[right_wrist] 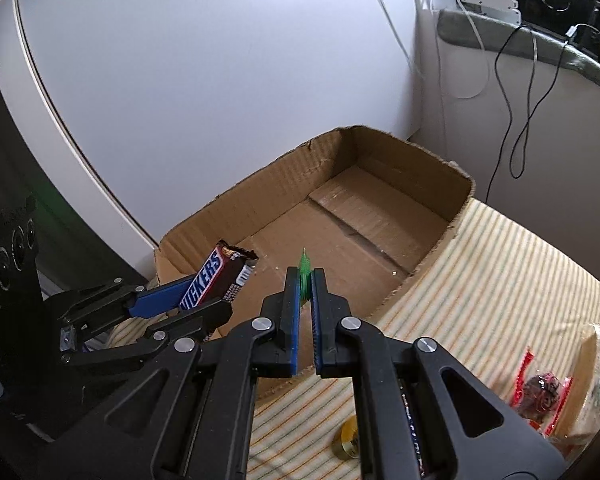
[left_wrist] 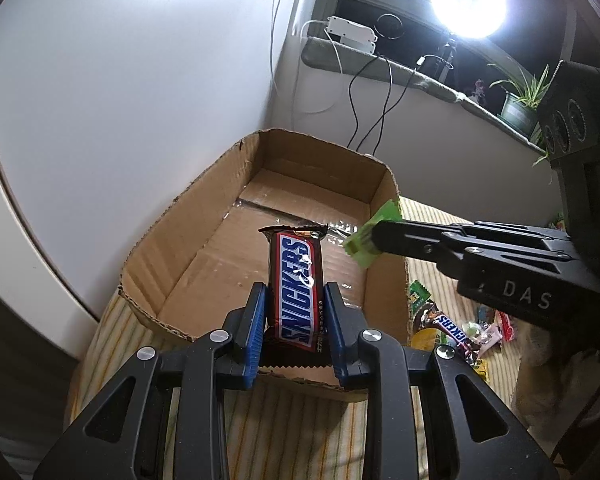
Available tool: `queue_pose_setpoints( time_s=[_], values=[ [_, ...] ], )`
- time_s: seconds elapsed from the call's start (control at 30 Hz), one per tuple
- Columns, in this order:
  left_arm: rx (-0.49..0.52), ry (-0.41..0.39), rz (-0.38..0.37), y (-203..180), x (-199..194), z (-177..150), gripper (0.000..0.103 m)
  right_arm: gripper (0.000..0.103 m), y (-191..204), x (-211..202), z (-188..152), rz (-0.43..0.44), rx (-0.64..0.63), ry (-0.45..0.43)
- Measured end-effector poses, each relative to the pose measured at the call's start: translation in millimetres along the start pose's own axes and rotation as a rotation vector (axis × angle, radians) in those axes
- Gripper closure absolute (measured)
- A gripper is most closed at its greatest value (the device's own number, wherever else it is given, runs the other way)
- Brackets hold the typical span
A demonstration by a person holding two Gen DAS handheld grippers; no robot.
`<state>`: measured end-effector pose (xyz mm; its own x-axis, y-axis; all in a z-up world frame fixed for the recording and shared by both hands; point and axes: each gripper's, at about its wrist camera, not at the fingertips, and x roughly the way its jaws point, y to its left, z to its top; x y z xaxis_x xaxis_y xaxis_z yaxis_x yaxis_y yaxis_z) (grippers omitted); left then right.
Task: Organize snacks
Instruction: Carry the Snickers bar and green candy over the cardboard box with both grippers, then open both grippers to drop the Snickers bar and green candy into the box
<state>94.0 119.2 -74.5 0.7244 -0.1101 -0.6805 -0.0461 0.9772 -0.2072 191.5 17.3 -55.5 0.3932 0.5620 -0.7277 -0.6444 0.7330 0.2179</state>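
Observation:
My left gripper (left_wrist: 294, 292) is shut on a brown Snickers bar (left_wrist: 296, 280) and holds it over the near end of an open cardboard box (left_wrist: 188, 208). It also shows in the right wrist view (right_wrist: 216, 280). My right gripper (right_wrist: 305, 276) is shut on a thin green packet (right_wrist: 304, 270), seen edge-on, above the box (right_wrist: 456, 192). In the left wrist view the green packet (left_wrist: 376, 232) hangs over the box's right wall. The box floor looks bare.
The box stands on a striped yellow cloth (right_wrist: 500, 280) by a white wall. Loose snacks lie right of the box, among them another Snickers (left_wrist: 454, 330) and a red-wrapped sweet (right_wrist: 540, 392). A small gold object (right_wrist: 348, 440) lies near my right gripper.

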Motion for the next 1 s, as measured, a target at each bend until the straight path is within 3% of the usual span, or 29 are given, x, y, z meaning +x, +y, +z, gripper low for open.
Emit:
queue_pose_setpoints(
  time_s=[0.2,0.27,0.33,0.63,0.87,1.0],
  values=[
    [-0.004,-0.007,0.012,0.1,0.6,1.5,0.076,0.094,-0.6,0.6,-0.1,-0.003,0.000,0.009],
    [0.000,-0.013,0.021,-0.1,-1.2,1.8,0.076,0.079,-0.4,-0.9,0.1,-0.011,0.000,0.004],
    [-0.002,-0.018,0.025,0.4,-3.2,1.8,0.076,0.059,-0.6,-4.7,-0.5,-0.020,-0.001,-0.003],
    [-0.002,-0.034,0.021,-3.0,-15.0,-2.3,0.076,0.048,-9.6,-31.8,-7.1,-0.067,0.008,-0.029],
    [0.023,-0.041,-0.008,-20.7,-24.0,-6.4,0.076,0.046,-28.8,-62.7,-25.8,-0.140,0.012,-0.052],
    [0.041,-0.035,-0.032,-34.6,-25.5,-12.0,0.071,0.036,-40.3,-82.0,-43.7,-0.189,-0.005,-0.061]
  ],
)
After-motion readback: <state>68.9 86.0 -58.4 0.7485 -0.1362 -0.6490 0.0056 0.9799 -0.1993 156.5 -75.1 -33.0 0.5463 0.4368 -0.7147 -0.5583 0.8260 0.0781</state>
